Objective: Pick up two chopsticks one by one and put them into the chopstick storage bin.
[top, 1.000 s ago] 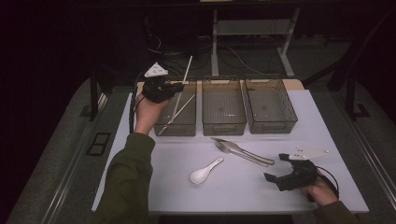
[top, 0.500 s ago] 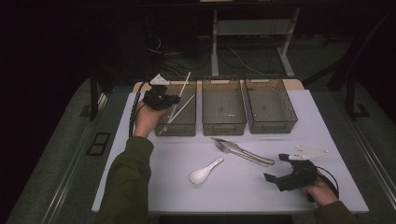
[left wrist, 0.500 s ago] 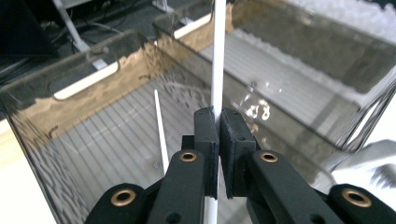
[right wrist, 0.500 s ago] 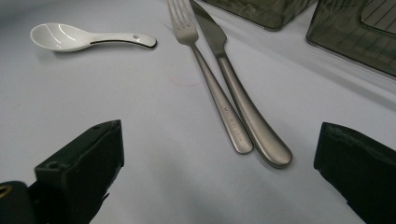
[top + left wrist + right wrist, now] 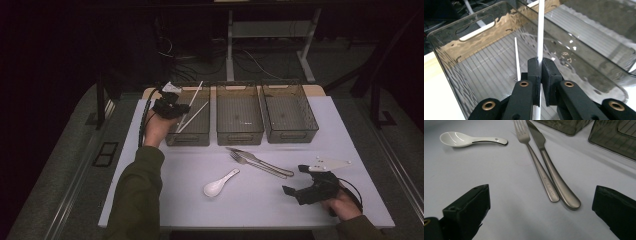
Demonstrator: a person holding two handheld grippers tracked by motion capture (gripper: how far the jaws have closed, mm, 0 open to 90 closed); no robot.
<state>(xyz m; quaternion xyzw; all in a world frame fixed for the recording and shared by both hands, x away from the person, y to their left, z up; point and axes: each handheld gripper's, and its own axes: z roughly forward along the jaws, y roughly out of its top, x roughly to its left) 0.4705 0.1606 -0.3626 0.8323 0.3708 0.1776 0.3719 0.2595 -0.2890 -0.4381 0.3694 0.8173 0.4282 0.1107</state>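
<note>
The left gripper (image 5: 172,107) has sunk toward the leftmost smoky transparent plastic bin (image 5: 172,136), its jaws clenched on a thin white chopstick (image 5: 540,30) that now slants into that bin. A second white chopstick (image 5: 517,58) already leans inside it. The drop looks nearly ready: lowering seems almost done and only the release is left. The right gripper (image 5: 305,187) rests at the near right of the white table (image 5: 165,200), jaws wide apart, facing the steel fork (image 5: 534,155), steel knife (image 5: 554,177) and white ceramic spoon (image 5: 461,139).
</note>
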